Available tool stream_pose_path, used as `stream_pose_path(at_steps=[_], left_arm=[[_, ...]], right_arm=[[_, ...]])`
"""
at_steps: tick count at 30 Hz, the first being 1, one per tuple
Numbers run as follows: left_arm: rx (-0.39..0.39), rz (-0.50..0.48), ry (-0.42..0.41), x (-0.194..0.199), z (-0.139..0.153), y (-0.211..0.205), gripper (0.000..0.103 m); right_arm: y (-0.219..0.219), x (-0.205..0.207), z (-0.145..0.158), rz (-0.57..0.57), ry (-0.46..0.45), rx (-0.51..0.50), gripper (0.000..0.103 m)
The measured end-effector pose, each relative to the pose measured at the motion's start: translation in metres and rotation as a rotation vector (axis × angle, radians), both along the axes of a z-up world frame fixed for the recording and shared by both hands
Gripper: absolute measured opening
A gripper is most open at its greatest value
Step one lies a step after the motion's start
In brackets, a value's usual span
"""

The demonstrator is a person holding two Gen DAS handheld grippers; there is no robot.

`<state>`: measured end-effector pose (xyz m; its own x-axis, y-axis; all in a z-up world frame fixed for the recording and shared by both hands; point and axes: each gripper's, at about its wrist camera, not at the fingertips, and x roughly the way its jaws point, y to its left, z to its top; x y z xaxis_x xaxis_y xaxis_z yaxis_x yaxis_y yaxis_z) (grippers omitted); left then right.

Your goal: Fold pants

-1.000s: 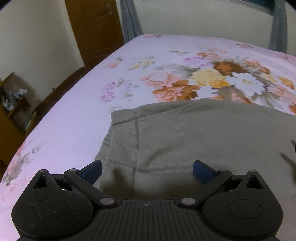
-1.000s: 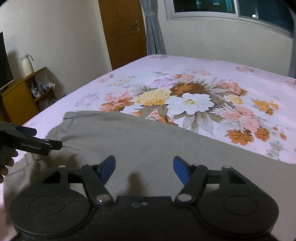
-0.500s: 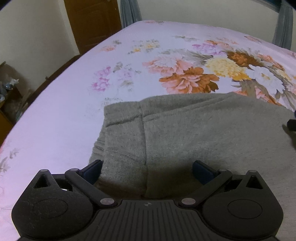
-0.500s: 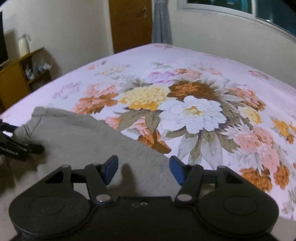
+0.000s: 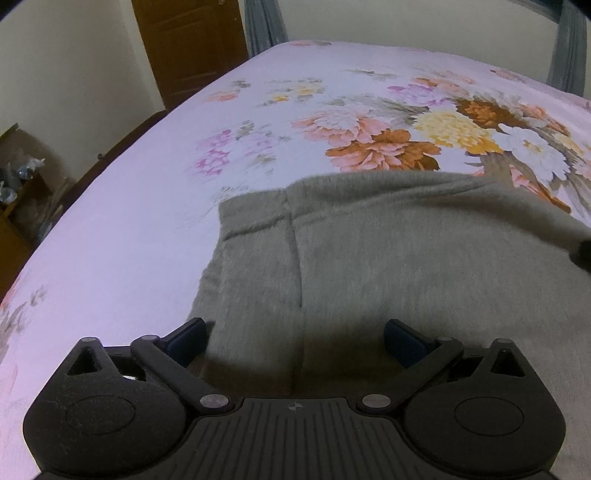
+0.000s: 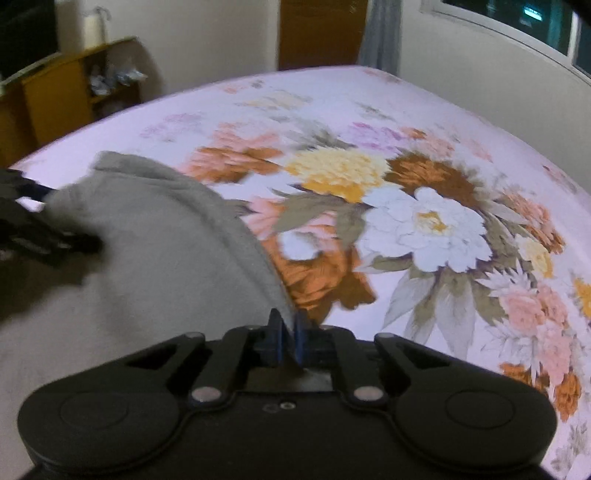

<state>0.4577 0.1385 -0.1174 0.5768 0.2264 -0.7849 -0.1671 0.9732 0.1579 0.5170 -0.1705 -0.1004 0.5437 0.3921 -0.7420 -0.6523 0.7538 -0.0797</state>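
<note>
Left view: seamed pants corner, right view: window, shelf

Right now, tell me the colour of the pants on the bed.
Plain grey-olive pants, clearest in the left wrist view.

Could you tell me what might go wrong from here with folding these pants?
1. The right gripper has just been closing on only the thin far edge of the grey pants; such a shallow pinch could slip when lifted.
2. The left gripper has just been closing a little but is open, pads astride the cloth near the seam; lifting one side alone may skew the fold.
3. Dragging could wrinkle the flowered bedsheet.
</note>
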Motion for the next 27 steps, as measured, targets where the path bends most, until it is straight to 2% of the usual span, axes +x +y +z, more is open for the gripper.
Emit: stream_pose_path(at_steps=[3,8,12,15,17,19,24,27], left_arm=[[-0.033,0.009,-0.010,-0.020,0.012,0.002,0.092],[-0.147,0.017,-0.047,-0.075,0.042,0.009,0.093],[-0.230,0.021,-0.068,-0.128,0.061,0.018,0.093],[-0.299,0.035,-0.050,-0.163,0.064,0.025,0.093],[-0.344,0.043,-0.028,-0.180,0.061,0.027,0.093],[-0.388,0.048,-0.012,-0.195,0.058,0.028,0.093],[-0.489,0.062,-0.023,-0.222,0.054,0.025,0.094],[-0.546,0.088,0.019,-0.226,0.039,0.025,0.094]], right_arm=[[0.003,-0.044,0.019,0.043,-0.070,-0.008,0.006],[0.010,-0.137,0.045,0.119,-0.167,-0.047,0.006],[0.012,-0.198,0.042,0.117,-0.125,-0.004,0.006],[0.018,-0.232,0.024,0.098,-0.087,0.016,0.006],[0.022,-0.239,0.007,0.050,-0.042,0.018,0.008],[0.020,-0.244,-0.003,0.006,-0.003,0.042,0.018],[-0.003,-0.256,0.007,-0.132,0.066,0.185,0.022],[-0.024,-0.255,0.004,-0.251,0.145,0.269,0.025]])
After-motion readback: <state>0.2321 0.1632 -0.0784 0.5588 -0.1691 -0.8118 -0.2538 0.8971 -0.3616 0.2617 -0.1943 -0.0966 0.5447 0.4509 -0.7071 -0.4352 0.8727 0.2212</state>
